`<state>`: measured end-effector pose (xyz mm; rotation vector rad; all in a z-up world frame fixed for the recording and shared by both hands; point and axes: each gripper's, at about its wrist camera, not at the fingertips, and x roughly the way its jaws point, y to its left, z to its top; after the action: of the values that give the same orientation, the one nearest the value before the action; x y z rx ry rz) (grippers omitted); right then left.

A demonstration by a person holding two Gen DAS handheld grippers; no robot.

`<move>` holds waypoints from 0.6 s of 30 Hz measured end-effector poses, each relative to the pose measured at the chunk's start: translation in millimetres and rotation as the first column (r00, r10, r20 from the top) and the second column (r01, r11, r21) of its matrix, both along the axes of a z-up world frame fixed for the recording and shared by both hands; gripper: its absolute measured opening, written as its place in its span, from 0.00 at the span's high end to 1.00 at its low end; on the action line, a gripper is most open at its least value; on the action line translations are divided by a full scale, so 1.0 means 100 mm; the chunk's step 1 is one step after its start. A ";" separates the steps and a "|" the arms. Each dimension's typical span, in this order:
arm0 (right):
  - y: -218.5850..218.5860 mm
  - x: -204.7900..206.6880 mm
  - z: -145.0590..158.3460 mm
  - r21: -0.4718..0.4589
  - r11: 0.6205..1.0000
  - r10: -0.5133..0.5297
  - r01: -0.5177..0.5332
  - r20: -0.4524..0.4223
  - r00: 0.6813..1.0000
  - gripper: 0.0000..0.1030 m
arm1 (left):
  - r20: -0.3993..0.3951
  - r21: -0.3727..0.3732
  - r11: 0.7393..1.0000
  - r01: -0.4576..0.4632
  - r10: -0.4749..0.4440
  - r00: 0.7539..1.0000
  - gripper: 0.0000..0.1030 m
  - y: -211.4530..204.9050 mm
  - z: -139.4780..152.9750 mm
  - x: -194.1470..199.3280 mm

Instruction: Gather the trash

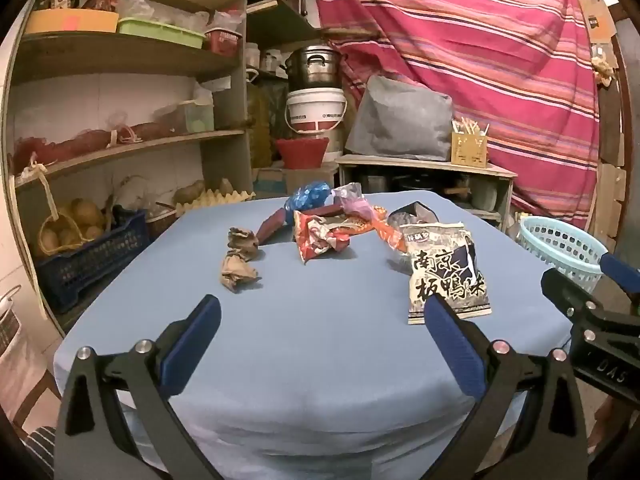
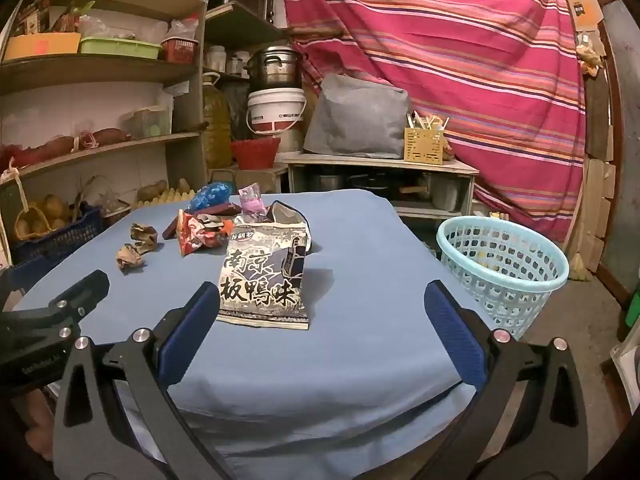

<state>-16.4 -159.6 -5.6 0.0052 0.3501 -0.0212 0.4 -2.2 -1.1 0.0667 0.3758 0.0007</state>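
Blue cloth (image 1: 320, 360) carries the trash: snack bag (image 2: 264, 276), wrappers (image 1: 320, 236), paper wads (image 1: 240, 260). I hold left gripper (image 1: 322, 320) and right gripper (image 2: 322, 308) spread wide, empty; basket (image 2: 504, 276) stands beside the table.

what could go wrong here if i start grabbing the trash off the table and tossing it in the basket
1. The light blue basket stands on the floor past the table's right edge, so a light wrapper dropped early could miss it.
2. The red wrapper lies tangled with other pieces; one pinch may drag neighbours along.
3. The flat black-and-white snack bag lies on loose blue cloth, so the right hand-held gripper may pinch fabric too.
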 end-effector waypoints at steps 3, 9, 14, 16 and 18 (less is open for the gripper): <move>0.01 0.00 0.00 0.000 1.000 -0.002 0.002 0.001 1.000 0.04 | 0.017 -0.022 1.000 0.004 -0.004 1.000 0.04 0.04 0.01 -0.03; -0.01 0.00 -0.01 -0.001 1.000 -0.001 0.001 0.006 1.000 0.04 | 0.016 -0.013 1.000 0.001 -0.001 1.000 0.04 0.06 -0.06 0.01; 0.00 0.01 -0.01 -0.003 1.000 -0.003 0.003 0.006 1.000 0.04 | 0.010 -0.022 1.000 -0.007 0.007 1.000 0.04 0.08 -0.05 0.01; -0.01 0.01 0.00 -0.003 1.000 -0.003 0.003 0.006 1.000 0.04 | 0.010 -0.020 1.000 -0.009 0.009 1.000 0.04 0.08 -0.06 0.01; 0.00 0.00 0.00 -0.005 1.000 -0.002 0.002 0.006 1.000 0.04 | 0.009 -0.020 1.000 -0.008 0.008 1.000 0.04 0.09 -0.07 0.00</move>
<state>-15.9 -159.4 -5.8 0.0008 0.3438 -0.0242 0.8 6.7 -7.6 0.0455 0.3670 0.0054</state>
